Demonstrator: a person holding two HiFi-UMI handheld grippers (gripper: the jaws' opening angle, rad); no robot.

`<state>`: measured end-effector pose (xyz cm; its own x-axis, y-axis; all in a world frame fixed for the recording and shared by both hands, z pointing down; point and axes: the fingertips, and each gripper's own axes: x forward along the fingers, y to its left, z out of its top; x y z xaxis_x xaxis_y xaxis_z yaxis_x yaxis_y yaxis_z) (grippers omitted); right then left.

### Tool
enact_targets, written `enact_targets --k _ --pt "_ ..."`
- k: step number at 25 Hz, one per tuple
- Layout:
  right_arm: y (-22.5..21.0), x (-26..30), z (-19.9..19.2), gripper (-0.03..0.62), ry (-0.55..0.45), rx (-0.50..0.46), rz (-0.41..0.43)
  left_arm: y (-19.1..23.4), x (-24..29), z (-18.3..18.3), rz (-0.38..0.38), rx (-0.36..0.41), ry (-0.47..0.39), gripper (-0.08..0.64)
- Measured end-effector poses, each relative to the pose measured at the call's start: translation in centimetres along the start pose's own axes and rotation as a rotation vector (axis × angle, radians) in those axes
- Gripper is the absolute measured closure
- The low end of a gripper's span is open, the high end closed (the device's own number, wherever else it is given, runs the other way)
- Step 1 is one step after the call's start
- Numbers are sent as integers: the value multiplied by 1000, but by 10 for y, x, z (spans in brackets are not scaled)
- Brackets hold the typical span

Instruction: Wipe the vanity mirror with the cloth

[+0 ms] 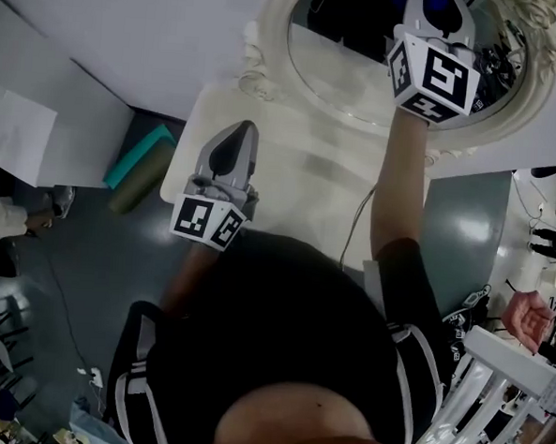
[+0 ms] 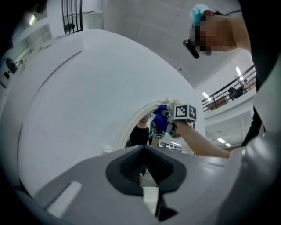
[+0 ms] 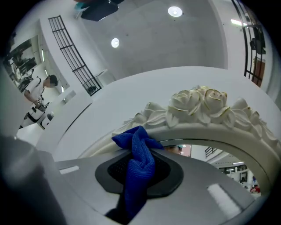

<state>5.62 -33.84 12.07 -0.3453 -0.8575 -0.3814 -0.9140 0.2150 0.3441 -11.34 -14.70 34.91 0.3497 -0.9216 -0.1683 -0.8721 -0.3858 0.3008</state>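
Floor [image 1: 79,251] at left is dark grey, with one teal object [image 1: 136,154] lying on it close to the tabletop's corner; a white wall [image 1: 130,29] runs behind. White tabletop [image 1: 289,194] stands against that wall, and a thin cable [image 1: 356,226] trails over its near edge. Count: one vanity mirror, one cloth, two hand-held grippers, each carrying one marker cube. Left hand-held gripper [image 1: 242,134] hangs over the left part of the tabletop, pointing toward the wall; in the left gripper view [image 2: 142,170] its jaws are drawn together with nothing between them. It sits well apart from the mirror. Vanity mirror [image 1: 352,80] is oval, with a white carved frame topped by roses [image 3: 202,103], and stands at the back of the tabletop by the wall. Right hand-held gripper [image 1: 434,3] is stretched out over the right part of the glass, near the frame. In the right gripper view [image 3: 139,169] its jaws are clamped on the blue cloth [image 3: 139,160]. The cloth runs up between the pads, and its bunched end pokes out past the jaw tips, lying at the frame's inner edge left of the roses. Whether the cloth presses on the glass itself cannot be told. Far right, beyond the tabletop, another person's hand [image 1: 526,318] shows above a white rack [image 1: 498,394].
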Motion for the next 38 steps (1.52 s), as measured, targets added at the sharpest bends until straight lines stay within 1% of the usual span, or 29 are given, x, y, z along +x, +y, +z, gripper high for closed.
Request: enact_targets --k 4,7,9,12,14,18,26,28,30,36,38 --pt "28 7 -11 537 34 -68 44 7 -4 -1 15 -3 1 549" --pt "52 10 -21 537 52 -148 73 10 -6 -1 24 -4 1 549" --pt "72 11 -32 537 67 -216 105 11 -8 -1 31 -7 2 549" --pt "107 10 -58 537 86 -364 149 14 -12 -1 44 -10 4 549" --pt "130 7 -78 537 98 -426 184 17 -14 -3 54 -11 6 549" --pt "167 -4 -120 538 148 -478 278 22 -18 -4 75 -14 11 549" --pt "218 -43 -216 540 241 -587 432 28 -26 -8 106 -20 19 549" --pt "225 -55 -240 541 263 -593 458 28 -28 -8 113 -20 19 549" --pt "228 -66 -263 541 293 -566 484 29 -28 -10 120 -19 20 549" --pt "233 -108 -329 546 450 -415 580 29 -37 -10 137 -18 26 549" --pt "230 -121 -349 548 506 -342 607 28 -39 -11 138 -19 29 549"
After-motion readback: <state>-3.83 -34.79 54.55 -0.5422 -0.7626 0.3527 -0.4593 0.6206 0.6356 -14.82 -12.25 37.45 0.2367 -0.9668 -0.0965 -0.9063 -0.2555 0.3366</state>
